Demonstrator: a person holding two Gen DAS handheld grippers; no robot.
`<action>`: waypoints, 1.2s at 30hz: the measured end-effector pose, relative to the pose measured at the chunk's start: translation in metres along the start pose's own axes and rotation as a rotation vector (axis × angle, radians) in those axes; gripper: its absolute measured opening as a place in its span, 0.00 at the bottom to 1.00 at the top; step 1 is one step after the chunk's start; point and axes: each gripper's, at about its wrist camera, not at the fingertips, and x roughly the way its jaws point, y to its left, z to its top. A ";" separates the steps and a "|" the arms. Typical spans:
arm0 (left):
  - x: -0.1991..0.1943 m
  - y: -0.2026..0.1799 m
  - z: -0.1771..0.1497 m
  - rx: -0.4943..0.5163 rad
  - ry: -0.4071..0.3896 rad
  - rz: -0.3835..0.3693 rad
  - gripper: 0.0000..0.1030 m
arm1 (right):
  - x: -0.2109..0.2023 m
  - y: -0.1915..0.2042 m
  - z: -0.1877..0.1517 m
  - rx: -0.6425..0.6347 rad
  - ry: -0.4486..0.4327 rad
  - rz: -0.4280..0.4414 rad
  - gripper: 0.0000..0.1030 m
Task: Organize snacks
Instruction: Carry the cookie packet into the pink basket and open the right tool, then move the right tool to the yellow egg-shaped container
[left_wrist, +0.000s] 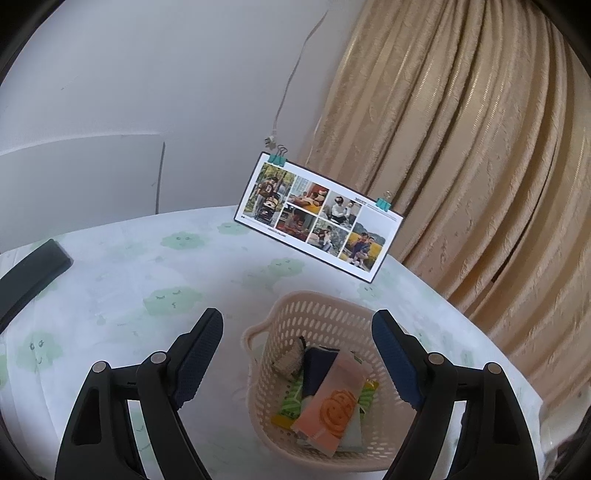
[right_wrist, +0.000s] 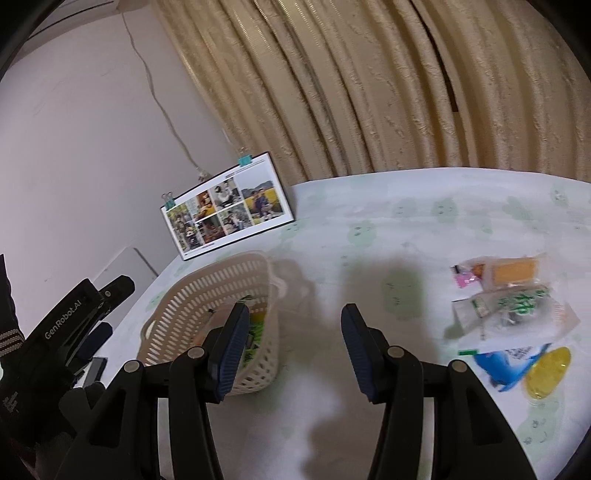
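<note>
Right wrist: left gripper (right_wrist: 92, 295) reads "GenRobot.AI".

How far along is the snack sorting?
Partly done: several packets, an orange one on top, lie in the basket. Nothing is in hand; the left gripper and right gripper are open. Loose snacks still wait on the table.

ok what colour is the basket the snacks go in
Beige, with slotted walls; the basket shows best in the left wrist view.

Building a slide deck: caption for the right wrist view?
Open right gripper above the tablecloth between beige basket and loose snack packets.
</note>
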 end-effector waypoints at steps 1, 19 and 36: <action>0.000 -0.002 -0.001 0.008 -0.001 -0.002 0.81 | -0.003 -0.003 -0.001 0.000 -0.008 -0.015 0.49; -0.015 -0.045 -0.024 0.181 -0.018 -0.071 0.82 | -0.062 -0.064 -0.010 0.071 -0.130 -0.196 0.58; -0.030 -0.093 -0.059 0.403 -0.025 -0.152 0.85 | -0.088 -0.121 -0.028 0.122 -0.121 -0.332 0.58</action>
